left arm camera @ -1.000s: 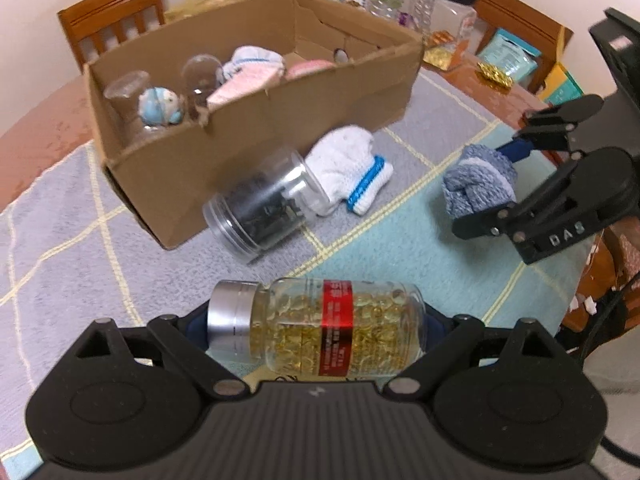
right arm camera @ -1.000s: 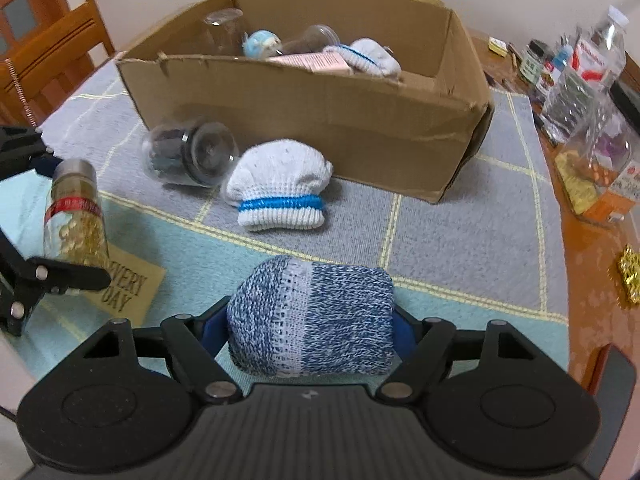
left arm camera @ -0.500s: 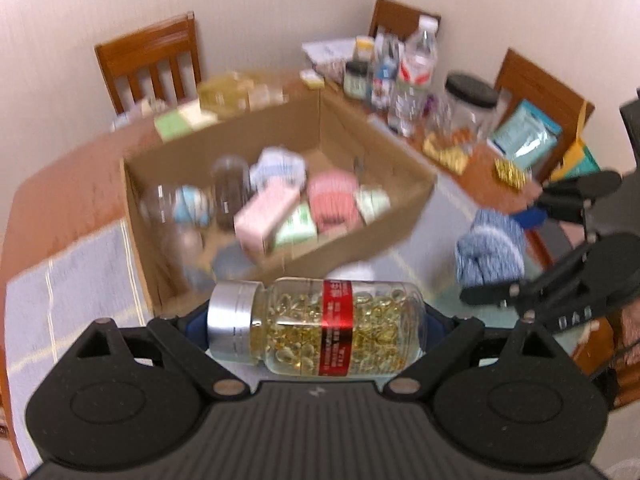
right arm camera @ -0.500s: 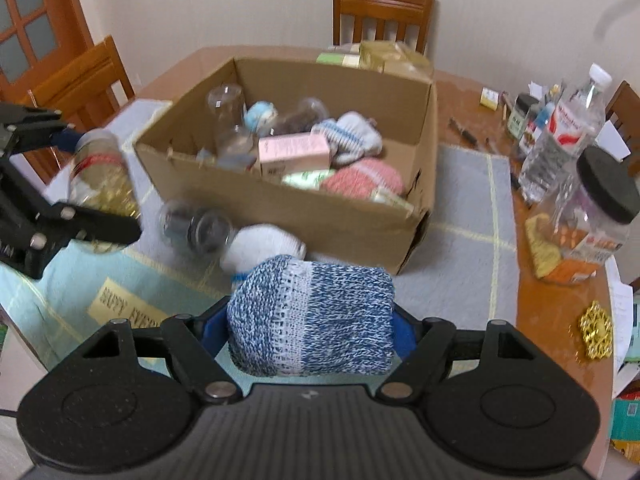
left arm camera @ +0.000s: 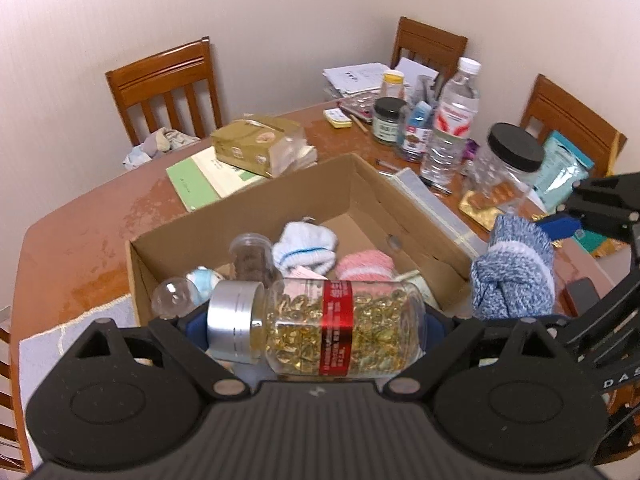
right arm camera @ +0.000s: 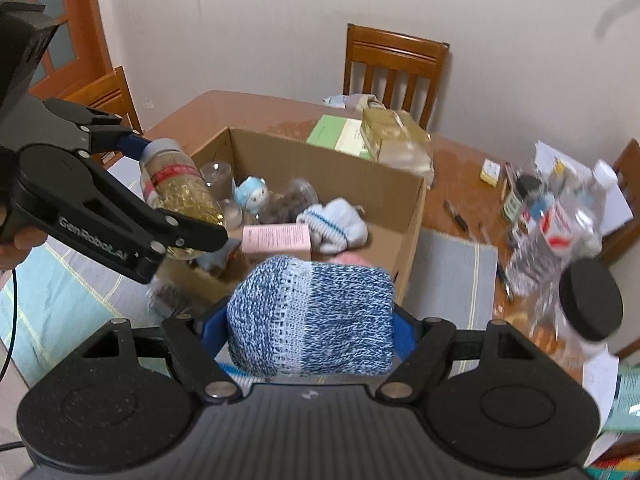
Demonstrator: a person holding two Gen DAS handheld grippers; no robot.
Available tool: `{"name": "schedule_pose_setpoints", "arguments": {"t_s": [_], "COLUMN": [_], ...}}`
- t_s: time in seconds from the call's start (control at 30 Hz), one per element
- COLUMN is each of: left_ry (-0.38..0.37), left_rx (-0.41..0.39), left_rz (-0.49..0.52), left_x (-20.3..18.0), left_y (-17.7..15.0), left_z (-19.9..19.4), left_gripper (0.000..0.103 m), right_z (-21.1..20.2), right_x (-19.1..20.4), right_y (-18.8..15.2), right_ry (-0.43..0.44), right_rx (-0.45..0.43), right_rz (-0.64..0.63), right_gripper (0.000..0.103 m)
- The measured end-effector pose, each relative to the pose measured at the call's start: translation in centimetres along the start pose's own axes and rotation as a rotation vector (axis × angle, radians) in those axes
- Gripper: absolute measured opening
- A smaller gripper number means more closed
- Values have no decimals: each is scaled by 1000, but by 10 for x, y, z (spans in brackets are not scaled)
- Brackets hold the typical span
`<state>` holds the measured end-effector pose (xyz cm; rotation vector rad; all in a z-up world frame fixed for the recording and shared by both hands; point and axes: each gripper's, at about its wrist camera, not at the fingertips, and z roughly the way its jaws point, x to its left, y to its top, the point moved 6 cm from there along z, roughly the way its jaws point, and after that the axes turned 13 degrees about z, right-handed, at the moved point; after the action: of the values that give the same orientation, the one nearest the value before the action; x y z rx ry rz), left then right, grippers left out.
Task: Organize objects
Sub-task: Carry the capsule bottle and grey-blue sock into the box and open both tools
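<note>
My left gripper is shut on a clear capsule bottle with a silver cap and red label, held sideways above the near wall of the open cardboard box. The same bottle shows in the right wrist view, over the box's left side. A rolled blue knit sock sits clamped in my right gripper, which hovers at the box's near edge; the sock also appears beside the box's right corner. Inside lie a white sock, a pink sock, a pink carton and jars.
Beyond the box the wooden table carries a water bottle, a black-lidded jar, small jars, papers, a tan bag and green booklets. Wooden chairs ring the table. A grey checked mat lies under the box.
Both grippers have risen with their loads and moved toward the box. The view now looks down into the box from above; a second ago both were low over the mat.
</note>
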<state>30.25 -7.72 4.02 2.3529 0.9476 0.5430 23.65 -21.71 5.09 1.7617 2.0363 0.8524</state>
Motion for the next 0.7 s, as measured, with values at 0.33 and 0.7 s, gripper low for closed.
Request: {"name": "schedule_pose_setpoints", "arguments": {"t_s": [0.33, 0.7], "left_ry": [64, 132], "left_rx": [49, 125], "left_rz": [-57, -84], "left_x": [36, 58], "left_y": [1, -14], "left_z": [20, 40], "left_gripper": [94, 97], "right_z": [34, 54], "right_x": [6, -7], "right_y": [46, 45], "right_ry": [-20, -46], "right_rx": [-21, -1], "right_rz": [-62, -33], "right_gripper": [99, 103]}}
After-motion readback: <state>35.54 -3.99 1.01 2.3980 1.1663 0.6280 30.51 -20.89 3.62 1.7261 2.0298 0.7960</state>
